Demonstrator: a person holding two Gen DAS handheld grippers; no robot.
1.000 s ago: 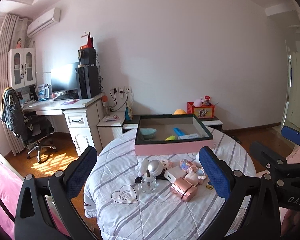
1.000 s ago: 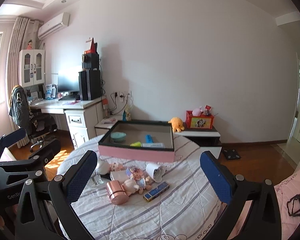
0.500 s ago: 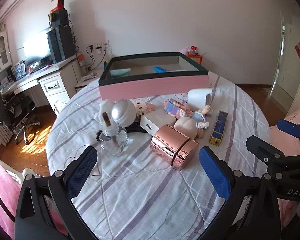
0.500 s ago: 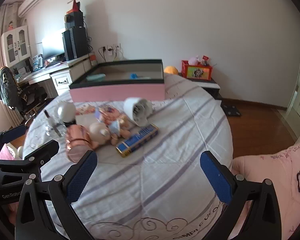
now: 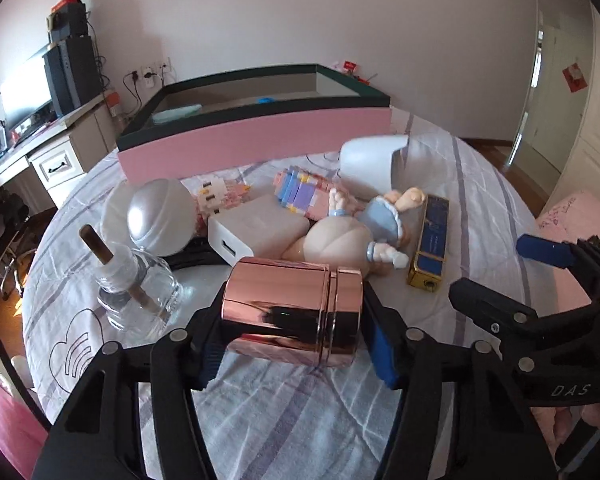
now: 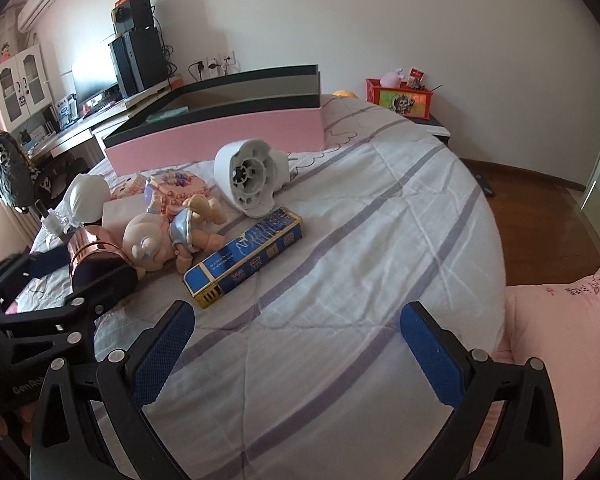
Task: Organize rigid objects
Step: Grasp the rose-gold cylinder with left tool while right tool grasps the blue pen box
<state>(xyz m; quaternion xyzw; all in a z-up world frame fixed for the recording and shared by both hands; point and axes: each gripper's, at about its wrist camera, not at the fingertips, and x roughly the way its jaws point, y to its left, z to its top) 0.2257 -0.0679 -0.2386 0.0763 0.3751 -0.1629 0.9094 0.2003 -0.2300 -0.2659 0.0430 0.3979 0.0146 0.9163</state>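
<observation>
A rose-gold metal canister (image 5: 288, 304) lies on its side on the striped tablecloth (image 5: 300, 408). My left gripper (image 5: 294, 336) is closing on it, with a pad (image 5: 380, 352) against each end. The right wrist view also shows the left gripper (image 6: 80, 268) around the canister (image 6: 92, 244). My right gripper (image 6: 296, 344) stands open over bare cloth, just short of a blue-and-gold box (image 6: 244, 256). Behind the canister lie a baby doll (image 5: 340, 240), a white charger block (image 5: 260, 228), a glass bottle (image 5: 136, 288) and a white plastic housing (image 5: 372, 160). A pink-sided tray box (image 5: 260, 136) stands at the back.
A silvery dome (image 5: 156, 212) and pastel brick toys (image 5: 300, 188) crowd the pile. The round table's edge (image 6: 496, 240) drops off to a wooden floor on the right. Pink bedding (image 6: 560, 320) lies near right. A desk with a monitor (image 5: 24, 96) stands at the left.
Both grippers have dropped and tilted down toward the table. The left gripper's jaws have narrowed from wide open onto the rose-gold canister. The right gripper has kept its jaws wide.
</observation>
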